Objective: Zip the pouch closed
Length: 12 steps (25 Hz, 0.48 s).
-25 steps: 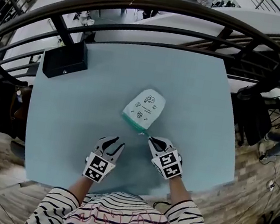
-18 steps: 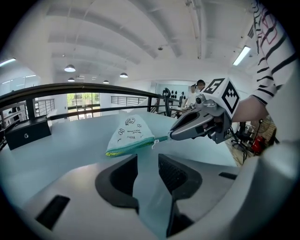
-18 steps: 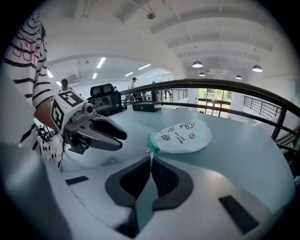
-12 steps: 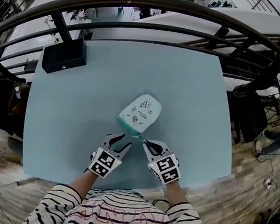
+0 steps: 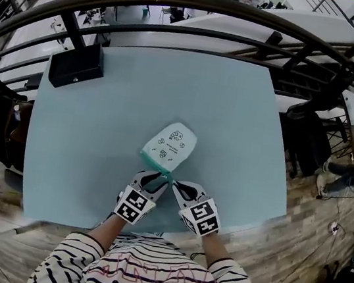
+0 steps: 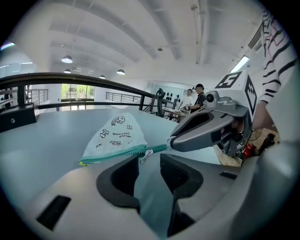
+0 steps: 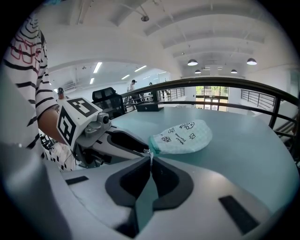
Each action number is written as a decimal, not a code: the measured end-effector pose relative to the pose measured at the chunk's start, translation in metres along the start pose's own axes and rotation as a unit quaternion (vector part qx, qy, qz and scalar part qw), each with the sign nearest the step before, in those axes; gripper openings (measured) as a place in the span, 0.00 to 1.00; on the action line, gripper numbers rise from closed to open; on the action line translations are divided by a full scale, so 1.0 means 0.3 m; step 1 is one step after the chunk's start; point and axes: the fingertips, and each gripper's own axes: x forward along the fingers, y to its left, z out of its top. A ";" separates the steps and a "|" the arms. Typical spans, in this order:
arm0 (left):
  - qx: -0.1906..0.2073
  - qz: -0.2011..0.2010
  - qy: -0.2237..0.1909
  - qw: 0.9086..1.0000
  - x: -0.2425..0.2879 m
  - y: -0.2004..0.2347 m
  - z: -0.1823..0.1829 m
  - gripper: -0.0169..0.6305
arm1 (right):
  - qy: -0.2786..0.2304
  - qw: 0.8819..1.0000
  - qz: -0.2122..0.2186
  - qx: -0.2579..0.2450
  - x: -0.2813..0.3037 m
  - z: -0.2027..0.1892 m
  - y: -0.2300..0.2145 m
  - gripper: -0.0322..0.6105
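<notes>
A black box (image 5: 77, 65) sits at 10 o'clock on the worktop (image 5: 232, 126). At 6 o'clock, the left tool (image 5: 153, 180) has just been opening its jaws. They stand wide, pressing on nothing, and the zip pull (image 6: 145, 155) lies just ahead of the gap. The pouch (image 5: 170, 144) lies mid-worktop, its zip (image 6: 119, 153) edge toward 6 o'clock. The right tool (image 5: 178, 186) pinches the pouch by its zip end, jaws nearly together.
</notes>
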 end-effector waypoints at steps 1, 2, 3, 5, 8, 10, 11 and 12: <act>-0.005 -0.001 -0.002 1.000 0.001 -0.010 -0.004 0.25 | 0.000 1.000 -0.001 0.002 -0.003 -0.004 0.003 0.11; -0.009 0.000 -0.005 1.000 0.000 -0.020 -0.002 0.25 | 0.001 1.000 -0.003 0.004 -0.008 -0.008 0.005 0.11; -0.014 0.001 -0.008 1.000 -0.003 -0.029 0.004 0.25 | 0.002 1.000 -0.004 0.004 -0.014 -0.010 0.008 0.11; -0.021 0.005 -0.013 1.000 -0.010 -0.043 0.018 0.24 | 0.004 1.000 -0.007 0.004 -0.025 -0.014 0.010 0.11; -0.016 0.019 -0.020 0.999 -0.009 -0.041 0.021 0.13 | 0.007 1.000 -0.010 0.003 -0.035 -0.021 0.007 0.11; -0.013 0.023 -0.017 1.000 -0.009 -0.042 0.015 0.10 | 0.007 1.000 -0.012 0.002 -0.039 -0.024 0.009 0.11; -0.011 0.022 -0.014 1.000 -0.013 -0.047 0.019 0.09 | 0.007 1.000 -0.013 0.002 -0.044 -0.026 0.009 0.11; -0.007 0.021 -0.010 1.000 -0.017 -0.054 0.024 0.08 | 0.007 1.000 -0.014 0.002 -0.050 -0.027 0.008 0.11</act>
